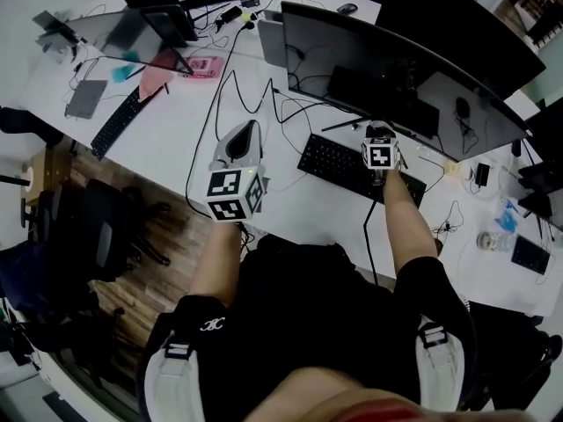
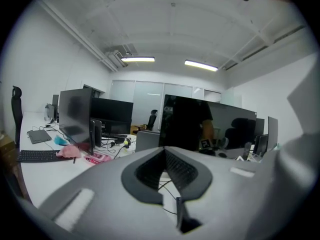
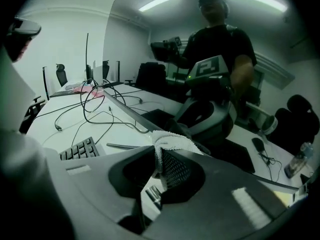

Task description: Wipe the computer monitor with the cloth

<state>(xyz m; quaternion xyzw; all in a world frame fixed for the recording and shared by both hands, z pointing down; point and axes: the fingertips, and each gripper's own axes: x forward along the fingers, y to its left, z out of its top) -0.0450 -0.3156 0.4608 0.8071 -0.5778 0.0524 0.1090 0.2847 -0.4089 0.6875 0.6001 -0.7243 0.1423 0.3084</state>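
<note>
The wide curved monitor (image 1: 387, 69) stands at the back of the white desk (image 1: 176, 148), its screen dark. In the head view my right gripper (image 1: 377, 134) is up at the screen's lower edge, above the black keyboard (image 1: 352, 167). The right gripper view shows this gripper (image 3: 162, 145) shut on a white cloth (image 3: 172, 140), whose bunched end lies against the glossy screen (image 3: 150, 54); the screen mirrors the gripper and the person. My left gripper (image 1: 245, 130) hovers over the desk left of the keyboard, away from the monitor (image 2: 225, 126). It (image 2: 164, 151) is shut and holds nothing.
Loose black cables (image 1: 255, 95) lie across the desk between the grippers. To the left are a second monitor (image 1: 132, 29), a pink item (image 1: 158, 73) and another keyboard (image 1: 119, 121). A black chair (image 1: 97, 227) stands on the wood floor. A bottle (image 1: 488, 240) sits far right.
</note>
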